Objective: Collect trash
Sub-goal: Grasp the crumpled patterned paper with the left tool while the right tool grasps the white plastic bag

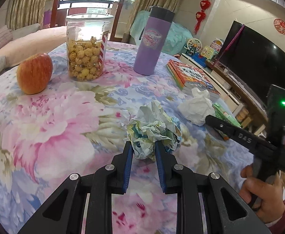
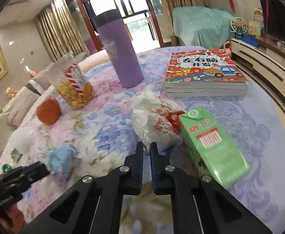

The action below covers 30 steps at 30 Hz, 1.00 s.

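Observation:
A crumpled blue-green paper ball (image 1: pixel 154 130) lies on the floral tablecloth, and my left gripper (image 1: pixel 144 146) is shut on its near edge. The ball also shows in the right wrist view (image 2: pixel 62 159) at lower left. My right gripper (image 2: pixel 146 148) is shut on the edge of a crumpled white plastic bag with red print (image 2: pixel 154 120); the bag also shows in the left wrist view (image 1: pixel 197 105). A green carton (image 2: pixel 210 144) lies just right of the bag, touching it. The right gripper is seen from the left wrist view (image 1: pixel 210 119).
On the table stand a clear jar of snacks (image 1: pixel 85 46), a purple tumbler (image 1: pixel 152 41) and an apple (image 1: pixel 35 73). A stack of books (image 2: pixel 205 74) lies at the far right. A TV cabinet (image 2: pixel 265 72) runs along the table's right side.

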{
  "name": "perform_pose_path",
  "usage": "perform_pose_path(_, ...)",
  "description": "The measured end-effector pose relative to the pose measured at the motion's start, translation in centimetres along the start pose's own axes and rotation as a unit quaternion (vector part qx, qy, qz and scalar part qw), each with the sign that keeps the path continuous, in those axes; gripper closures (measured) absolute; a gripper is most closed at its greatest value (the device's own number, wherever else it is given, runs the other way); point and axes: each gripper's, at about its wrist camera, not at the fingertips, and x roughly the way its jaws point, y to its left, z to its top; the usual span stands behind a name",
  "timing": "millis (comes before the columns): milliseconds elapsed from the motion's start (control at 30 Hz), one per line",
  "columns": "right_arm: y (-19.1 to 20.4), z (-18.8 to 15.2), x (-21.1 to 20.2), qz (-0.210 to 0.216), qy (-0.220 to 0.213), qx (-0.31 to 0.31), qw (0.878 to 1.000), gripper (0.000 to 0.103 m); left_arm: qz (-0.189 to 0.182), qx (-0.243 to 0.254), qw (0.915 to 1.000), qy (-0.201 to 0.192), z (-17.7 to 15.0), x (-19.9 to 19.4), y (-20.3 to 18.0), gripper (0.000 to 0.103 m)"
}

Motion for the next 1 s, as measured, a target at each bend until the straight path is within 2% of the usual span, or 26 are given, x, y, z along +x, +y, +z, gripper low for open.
perform_pose_path(367, 0.4, -3.3, -7.2, 0.027, -0.026, 0.014, 0.999, 0.098, -0.017, 0.017, 0.9997, -0.003, -2.4, -3.2, -2.1, 0.081)
perform_pose_path(600, -1.3, -5.7, -9.7, 0.011, -0.023, 0.034, 0.999, 0.096, -0.025, 0.027, 0.9993, 0.009, -3.9, -3.8, -3.2, 0.081)
perform_pose_path(700, -2.6, -6.4, -10.2, 0.015, -0.017, 0.06, 0.998, 0.088, -0.027, 0.027, 0.9992, 0.013, -4.2, -3.8, -3.5, 0.081)
perform_pose_path(733, -2.8, -6.4, -10.2, 0.018, -0.014, 0.065, 0.998, 0.08, -0.028, 0.027, 0.9992, 0.014, -4.3, -3.8, -3.6, 0.081)
perform_pose_path(767, -2.8, -6.5, -10.3, 0.016, -0.015, 0.065, 0.998, 0.06, -0.028, 0.027, 0.9991, 0.014, -4.3, -3.9, -3.7, 0.081)
perform_pose_path(833, -2.5, -6.3, -10.4, 0.01, -0.024, 0.055, 0.998, 0.034, -0.027, 0.029, 0.9991, 0.012, -4.3, -4.0, -3.9, 0.081)
perform_pose_path(900, -1.9, -6.1, -10.2, 0.016, -0.03, 0.041, 0.999, 0.031, -0.028, 0.029, 0.9991, 0.012, -4.3, -4.1, -4.0, 0.081)
perform_pose_path(1000, -1.0, -5.4, -8.5, -0.002, -0.019, 0.022, 1.0, 0.032, -0.028, 0.025, 0.9992, 0.016, -4.2, -4.0, -3.7, 0.081)
